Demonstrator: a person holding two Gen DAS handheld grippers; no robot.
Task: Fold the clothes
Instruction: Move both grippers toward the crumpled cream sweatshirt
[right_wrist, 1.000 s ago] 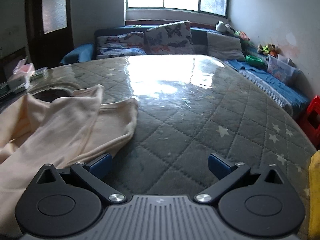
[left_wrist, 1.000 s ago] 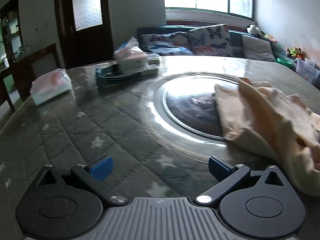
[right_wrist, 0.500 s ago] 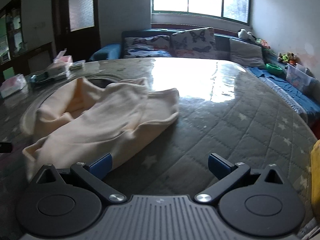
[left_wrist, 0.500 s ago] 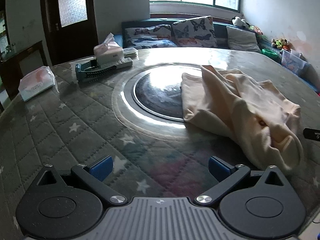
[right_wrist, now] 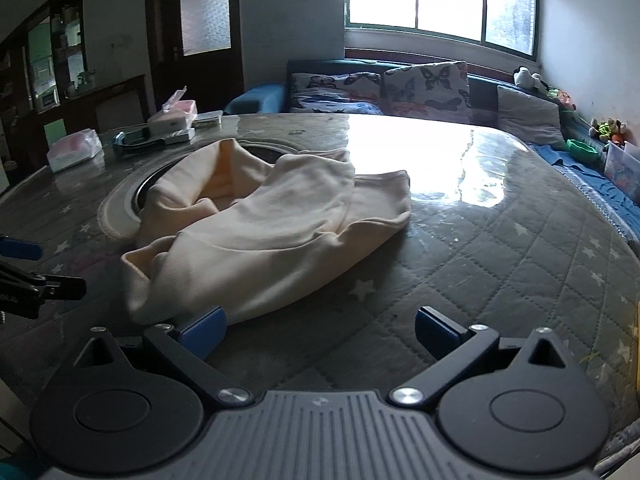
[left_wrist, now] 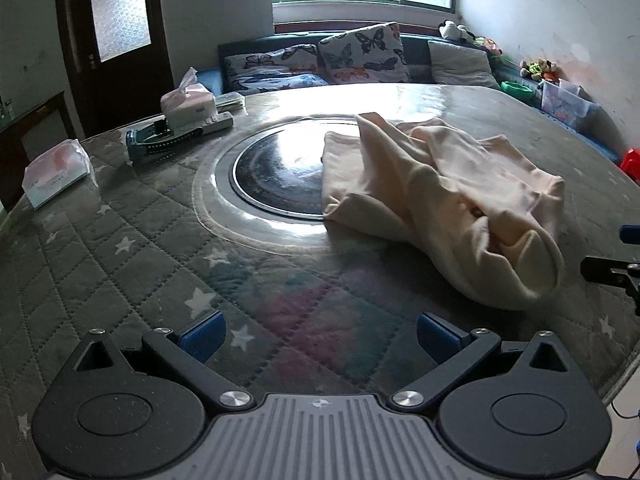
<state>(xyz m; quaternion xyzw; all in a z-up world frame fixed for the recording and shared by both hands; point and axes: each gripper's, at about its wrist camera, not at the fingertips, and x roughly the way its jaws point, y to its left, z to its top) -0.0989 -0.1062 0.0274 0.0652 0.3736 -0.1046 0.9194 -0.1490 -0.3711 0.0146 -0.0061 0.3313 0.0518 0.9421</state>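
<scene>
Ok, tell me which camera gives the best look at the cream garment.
The right wrist view: the cream garment lies crumpled, centred and whole just ahead of the open right gripper. The left wrist view pushes it toward the right side, more foreshortened.

Tissue box (left_wrist: 188,102), butterfly cushions (left_wrist: 362,54), door (left_wrist: 116,36).

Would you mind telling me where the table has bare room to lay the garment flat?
Bare quilted cover lies right of the crumpled cream garment, toward the sofa side, and near the left gripper. The far left corner is crowded with tissue packs and a teal tray.
</scene>
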